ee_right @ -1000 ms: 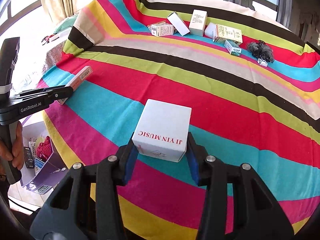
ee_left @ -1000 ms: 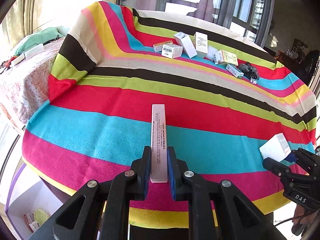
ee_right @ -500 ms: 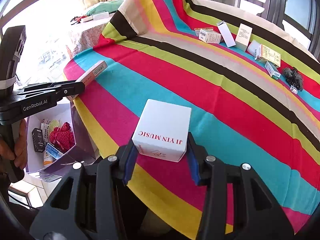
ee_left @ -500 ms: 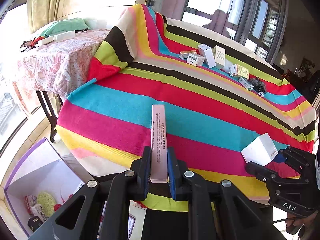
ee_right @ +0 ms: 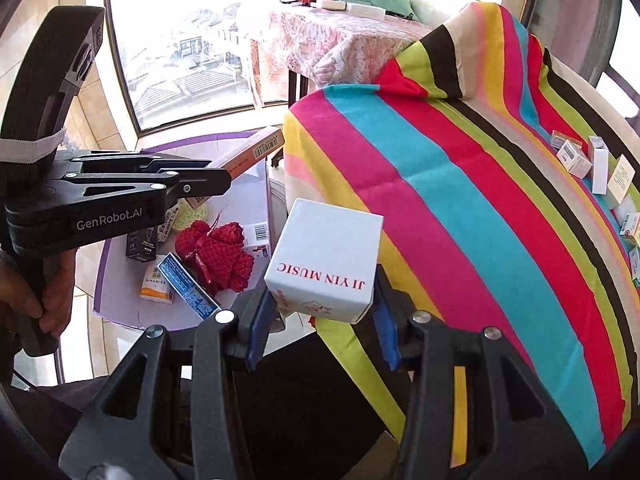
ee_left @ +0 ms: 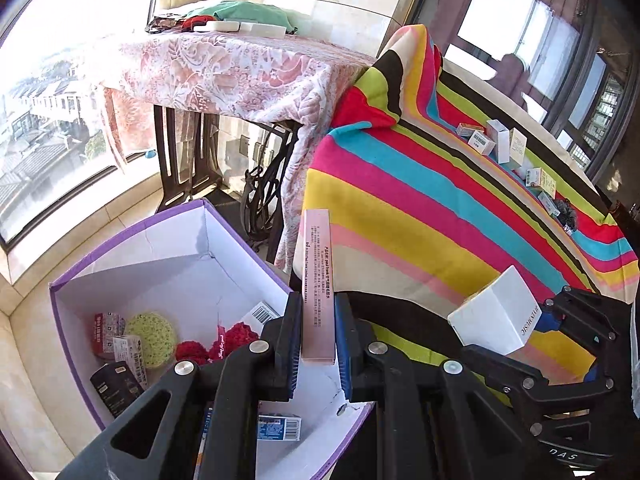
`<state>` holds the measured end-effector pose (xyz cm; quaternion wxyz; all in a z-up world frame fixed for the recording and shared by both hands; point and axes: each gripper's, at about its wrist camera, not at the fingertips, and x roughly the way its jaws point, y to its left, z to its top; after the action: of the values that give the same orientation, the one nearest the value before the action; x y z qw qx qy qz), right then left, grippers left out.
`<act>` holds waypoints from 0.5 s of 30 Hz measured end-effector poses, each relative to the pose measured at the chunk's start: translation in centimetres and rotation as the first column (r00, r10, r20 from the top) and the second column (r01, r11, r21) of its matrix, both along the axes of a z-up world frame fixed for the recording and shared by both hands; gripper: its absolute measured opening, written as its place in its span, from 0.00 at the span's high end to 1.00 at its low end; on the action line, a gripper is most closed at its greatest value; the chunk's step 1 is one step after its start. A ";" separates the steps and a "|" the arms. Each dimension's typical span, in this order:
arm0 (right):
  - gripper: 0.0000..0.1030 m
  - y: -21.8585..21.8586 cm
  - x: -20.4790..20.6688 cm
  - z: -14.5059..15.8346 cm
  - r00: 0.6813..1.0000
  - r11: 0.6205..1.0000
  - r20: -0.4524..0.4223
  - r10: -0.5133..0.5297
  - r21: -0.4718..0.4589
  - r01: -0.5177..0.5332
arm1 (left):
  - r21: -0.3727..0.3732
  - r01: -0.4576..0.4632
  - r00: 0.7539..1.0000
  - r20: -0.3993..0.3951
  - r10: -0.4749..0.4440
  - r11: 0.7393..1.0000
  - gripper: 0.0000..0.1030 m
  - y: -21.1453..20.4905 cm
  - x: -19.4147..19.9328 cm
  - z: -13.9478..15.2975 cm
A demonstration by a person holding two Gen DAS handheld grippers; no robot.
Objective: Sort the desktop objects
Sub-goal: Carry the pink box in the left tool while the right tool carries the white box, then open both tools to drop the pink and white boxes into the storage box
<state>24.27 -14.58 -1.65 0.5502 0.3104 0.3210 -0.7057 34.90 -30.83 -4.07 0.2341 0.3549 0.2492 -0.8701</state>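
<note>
Slim pink carton [ee_left: 317, 280] clamped in left claw [ee_left: 316, 344], right claw [ee_right: 324, 320] gripping white cardboard cube [ee_right: 326, 258] (glossy).

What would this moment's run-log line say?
left tool: shut on long pink carton | right tool: shut on white cube box | both near open purple-edged cardboard bin | nothing released

pink slim box [ee_left: 318, 288], white cube box w/ red text [ee_right: 326, 258], purple-edged bin [ee_left: 132, 240], multicolour striped cloth [ee_right: 480, 208]

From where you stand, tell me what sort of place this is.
Probably a high-floor home sunroom: curved windows overlook rooftops, a striped cloth covers the table, and a lace-covered stand sits alongside.
</note>
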 end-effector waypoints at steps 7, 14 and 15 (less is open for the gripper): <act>0.53 -5.0 6.3 -2.9 0.971 0.969 0.041 0.236 0.069 -0.239 | 0.020 -0.201 0.978 0.052 0.200 0.979 0.85 -4.4 4.7 -2.1; 0.47 -6.3 7.6 -3.9 0.928 0.945 0.201 0.313 0.031 -0.326 | 0.023 -0.341 0.934 0.124 0.336 0.940 0.77 -7.9 7.6 -3.3; 0.42 -6.0 6.9 -3.6 0.930 0.953 0.225 0.292 0.012 -0.302 | 0.022 -0.356 0.928 0.126 0.350 0.934 0.64 -8.1 7.8 -3.3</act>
<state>31.14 -20.62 -5.28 0.6755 0.3473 0.3174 -0.5678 42.68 -38.90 -7.36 0.3934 0.3610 0.3137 -0.7852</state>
